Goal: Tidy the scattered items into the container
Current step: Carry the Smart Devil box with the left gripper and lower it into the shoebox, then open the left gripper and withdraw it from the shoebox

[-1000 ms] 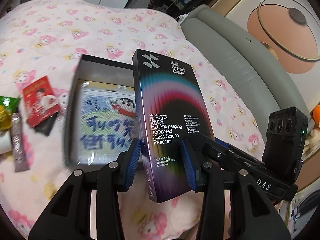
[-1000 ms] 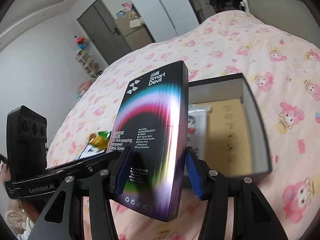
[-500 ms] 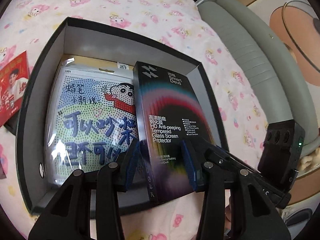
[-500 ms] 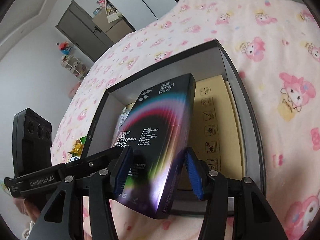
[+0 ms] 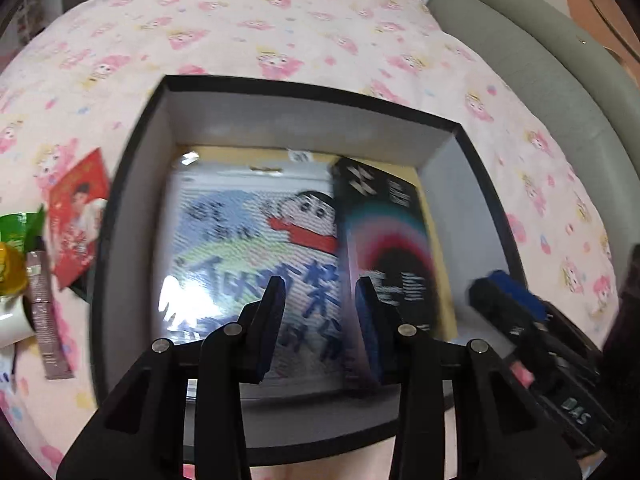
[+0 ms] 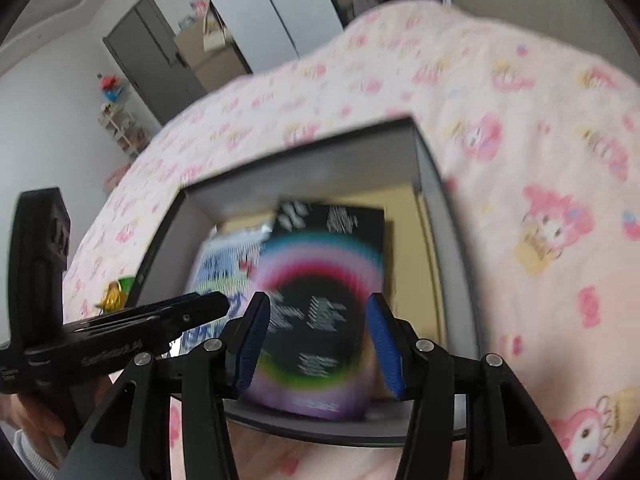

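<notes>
Evidently the screen-protector box (image 5: 388, 248) is now lodged inside the container (image 5: 304, 92), along its right side, with its left edge over or against the cartoon packet (image 5: 240, 240); whether it lies fully flat cannot be told through the blur. The left claw (image 5: 320, 320) is seen part open above the packet. Its jaws have just been closing, and nothing is caught between them. The right claw (image 6: 316, 336) is framed around the box's near end, but whether its pads press on it cannot be told.

Trouble could be caused by a hasty withdrawal. If the box is pinched, it would be dragged up and tipped over the near wall. The left claw's right finger is held close to the box's edge, so the box could be nudged askew. The red card (image 5: 80, 208), brown sachet (image 5: 44, 312) and green wrapper (image 5: 16, 224) are left on the bed (image 5: 280, 32), beside the container.
</notes>
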`<action>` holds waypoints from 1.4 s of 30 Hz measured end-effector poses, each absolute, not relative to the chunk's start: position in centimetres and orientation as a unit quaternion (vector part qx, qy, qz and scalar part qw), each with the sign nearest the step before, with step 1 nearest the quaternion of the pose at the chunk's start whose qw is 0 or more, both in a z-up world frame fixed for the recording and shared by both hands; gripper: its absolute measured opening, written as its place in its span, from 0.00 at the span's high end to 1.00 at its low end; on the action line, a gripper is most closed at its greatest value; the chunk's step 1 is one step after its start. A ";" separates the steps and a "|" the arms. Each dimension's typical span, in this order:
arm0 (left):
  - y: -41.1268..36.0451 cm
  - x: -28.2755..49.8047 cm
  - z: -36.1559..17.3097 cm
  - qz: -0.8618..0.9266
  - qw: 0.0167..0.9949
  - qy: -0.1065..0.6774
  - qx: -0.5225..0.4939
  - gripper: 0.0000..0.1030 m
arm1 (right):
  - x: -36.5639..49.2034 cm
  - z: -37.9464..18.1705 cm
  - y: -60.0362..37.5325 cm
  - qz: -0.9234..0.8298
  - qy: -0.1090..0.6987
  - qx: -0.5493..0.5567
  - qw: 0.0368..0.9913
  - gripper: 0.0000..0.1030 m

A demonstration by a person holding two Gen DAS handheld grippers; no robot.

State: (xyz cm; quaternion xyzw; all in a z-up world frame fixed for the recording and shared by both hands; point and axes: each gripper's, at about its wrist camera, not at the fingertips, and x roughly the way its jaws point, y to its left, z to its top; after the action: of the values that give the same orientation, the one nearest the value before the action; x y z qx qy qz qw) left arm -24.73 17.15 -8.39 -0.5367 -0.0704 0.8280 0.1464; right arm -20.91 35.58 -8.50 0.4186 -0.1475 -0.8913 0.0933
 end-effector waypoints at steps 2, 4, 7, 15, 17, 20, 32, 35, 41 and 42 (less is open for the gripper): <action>17.5 -25.0 -8.8 0.825 0.139 -0.059 -0.545 0.65 | -20.8 -8.3 35.6 -0.891 -0.144 0.420 0.093 0.54; 17.9 -25.1 -9.2 0.820 0.137 -0.050 -0.554 0.65 | -20.8 -8.4 35.6 -0.888 -0.143 0.427 0.091 0.54; 19.0 -24.7 -10.0 0.809 0.151 -0.041 -0.566 0.65 | -20.7 -9.0 35.5 -0.884 -0.138 0.437 0.086 0.54; 20.9 -25.1 -12.0 0.788 0.172 -0.024 -0.591 0.67 | -20.2 -9.3 35.2 -0.886 -0.115 0.443 0.074 0.56; 21.3 -25.2 -12.2 0.788 0.175 -0.014 -0.591 0.67 | -20.1 -9.3 35.2 -0.887 -0.109 0.444 0.068 0.56; 22.1 -25.5 -12.3 0.784 0.186 -0.008 -0.592 0.67 | -20.0 -9.3 35.6 -0.887 -0.112 0.444 0.059 0.56; 22.9 -23.9 -11.7 0.782 0.231 -0.006 -0.578 0.67 | -19.5 -9.2 36.6 -0.885 -0.113 0.449 0.042 0.56; 22.4 -22.9 -10.7 0.794 0.228 0.000 -0.563 0.67 | -19.2 -8.7 36.1 -0.888 -0.107 0.445 0.042 0.56; 20.9 -20.5 -7.9 0.820 0.218 0.014 -0.529 0.67 | -17.7 -6.7 34.1 -0.903 -0.062 0.425 0.016 0.56; 20.6 -20.0 -7.4 0.825 0.215 0.015 -0.522 0.67 | -17.4 -6.3 33.8 -0.904 -0.057 0.423 0.015 0.56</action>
State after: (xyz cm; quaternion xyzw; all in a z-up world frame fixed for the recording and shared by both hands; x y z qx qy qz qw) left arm -20.04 20.60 -7.36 -0.5221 0.0153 0.8251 0.2154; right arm -17.42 33.83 -6.34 0.4225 -0.0575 -0.9044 0.0145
